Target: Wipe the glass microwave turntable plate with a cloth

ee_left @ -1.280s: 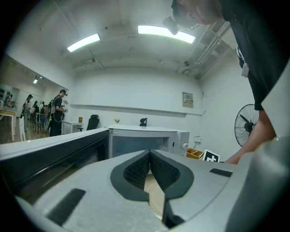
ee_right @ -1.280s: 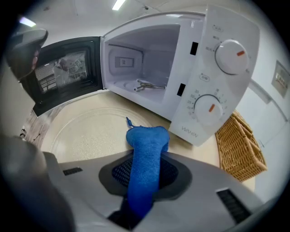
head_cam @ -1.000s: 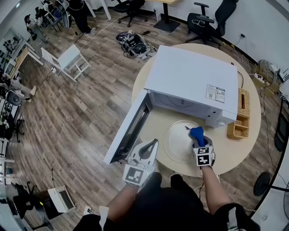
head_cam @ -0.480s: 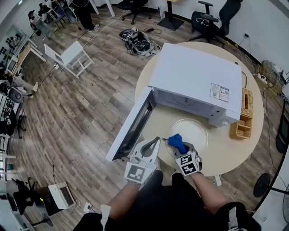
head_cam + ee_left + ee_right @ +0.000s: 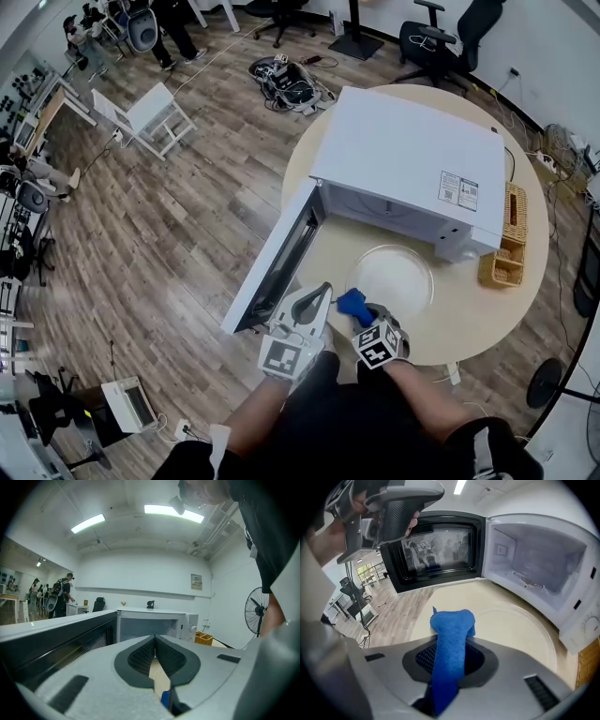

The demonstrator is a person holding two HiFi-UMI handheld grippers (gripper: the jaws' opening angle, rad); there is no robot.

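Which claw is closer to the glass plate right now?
Right. The right claw, gripping the cloth, is at the plate's near left rim; the left claw is farther left, off the plate, beside the open door.

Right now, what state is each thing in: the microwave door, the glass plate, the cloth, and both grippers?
Microwave door: swung fully open.
Glass turntable plate: out of the microwave, lying flat on the table in front of it.
Blue cloth: clamped in the right gripper, at the plate's near edge; contact unclear.
Right gripper: shut on the cloth.
Left gripper: shut, nothing held.
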